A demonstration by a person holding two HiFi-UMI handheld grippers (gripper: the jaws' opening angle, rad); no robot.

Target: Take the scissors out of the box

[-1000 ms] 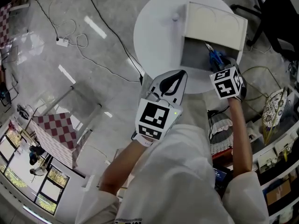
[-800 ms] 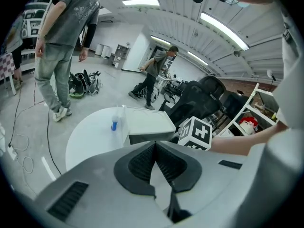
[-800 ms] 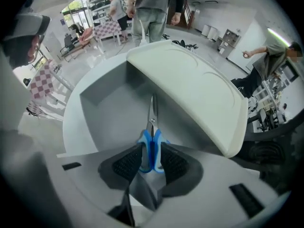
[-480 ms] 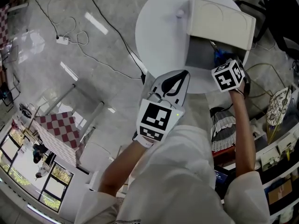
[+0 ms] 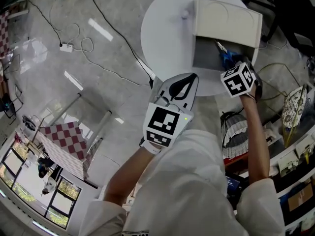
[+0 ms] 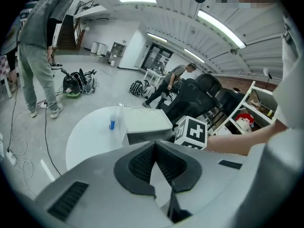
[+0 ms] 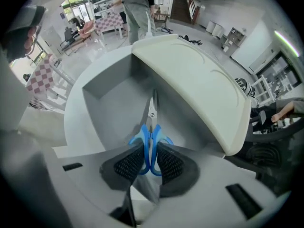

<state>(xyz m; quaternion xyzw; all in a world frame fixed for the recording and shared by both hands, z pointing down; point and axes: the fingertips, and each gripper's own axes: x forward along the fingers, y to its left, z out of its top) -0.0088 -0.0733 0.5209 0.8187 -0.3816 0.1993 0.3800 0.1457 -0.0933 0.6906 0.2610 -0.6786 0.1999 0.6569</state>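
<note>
Blue-handled scissors (image 7: 149, 137) hang in the open grey box (image 7: 111, 103), blades pointing into it. My right gripper (image 7: 148, 160) is shut on the blue handles, at the box's front right corner. In the head view the scissors (image 5: 225, 57) stick out just past the right gripper's marker cube (image 5: 238, 80), inside the box (image 5: 209, 58) under its raised white lid (image 5: 227, 21). My left gripper (image 5: 181, 88) hovers at the near edge of the round white table (image 5: 165, 33), jaws shut with nothing between them. The left gripper (image 6: 154, 167) view shows the box (image 6: 142, 132) ahead.
A small bottle with a blue label (image 6: 112, 120) stands on the table left of the box. Cables (image 5: 74, 43) trail over the floor at left. Shelves and a chair (image 5: 290, 14) crowd the right side. People (image 6: 35, 46) stand in the background.
The right gripper and the scissors have lifted slightly and shifted little; the head camera has wobbled. The left gripper has stayed in place.
</note>
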